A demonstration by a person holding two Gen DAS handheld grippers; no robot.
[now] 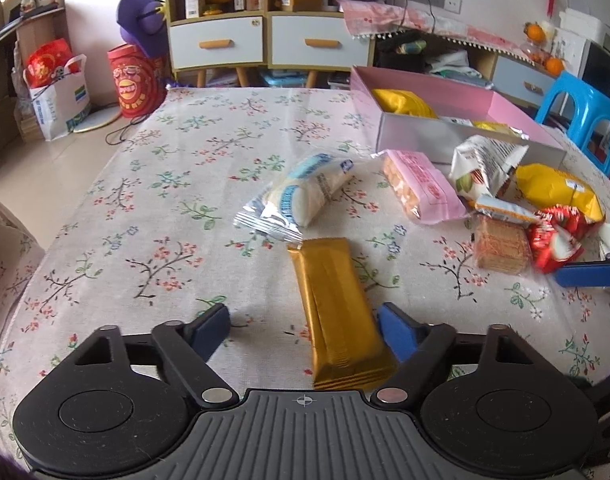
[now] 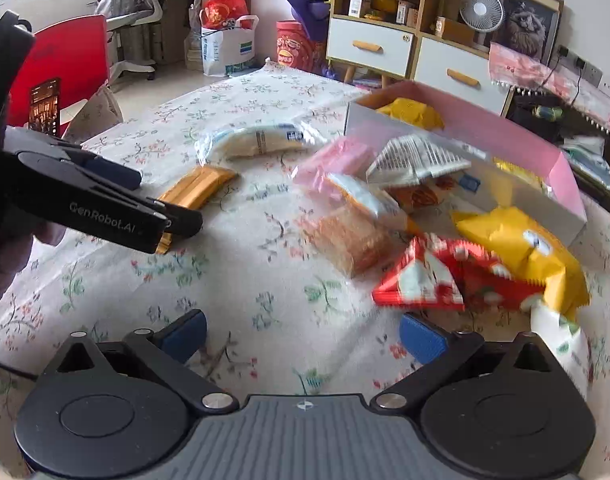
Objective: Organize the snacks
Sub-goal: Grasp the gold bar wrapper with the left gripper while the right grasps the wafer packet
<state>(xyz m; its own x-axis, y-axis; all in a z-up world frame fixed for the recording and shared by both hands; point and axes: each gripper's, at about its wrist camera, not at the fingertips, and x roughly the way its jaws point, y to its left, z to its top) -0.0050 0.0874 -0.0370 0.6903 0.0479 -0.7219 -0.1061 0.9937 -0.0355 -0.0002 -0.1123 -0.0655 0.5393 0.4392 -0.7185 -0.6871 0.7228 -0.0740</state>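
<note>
A gold snack bar (image 1: pixel 337 320) lies on the floral tablecloth (image 1: pixel 165 208) between the fingers of my left gripper (image 1: pixel 305 330). The right blue pad (image 1: pixel 397 334) is beside the bar's edge and the left pad stands well clear, so the gripper is open. My right gripper (image 2: pixel 305 336) hangs open over bare cloth with nothing between its fingers; a red packet (image 2: pixel 433 280) lies just ahead to its right. A pink box (image 1: pixel 445 92) at the back right holds yellow packets (image 1: pixel 405 104). From the right wrist view, the left gripper (image 2: pixel 161 200) straddles the gold bar (image 2: pixel 201 186).
Loose snacks lie near the box: a white-and-blue bun packet (image 1: pixel 305 192), a pink wafer pack (image 1: pixel 421 184), a white printed packet (image 1: pixel 485 160), a yellow bag (image 1: pixel 557 188), a clear biscuit pack (image 1: pixel 501 246). A blue stool (image 1: pixel 585 116) stands beside the table. One right gripper finger (image 1: pixel 585 274) reaches in.
</note>
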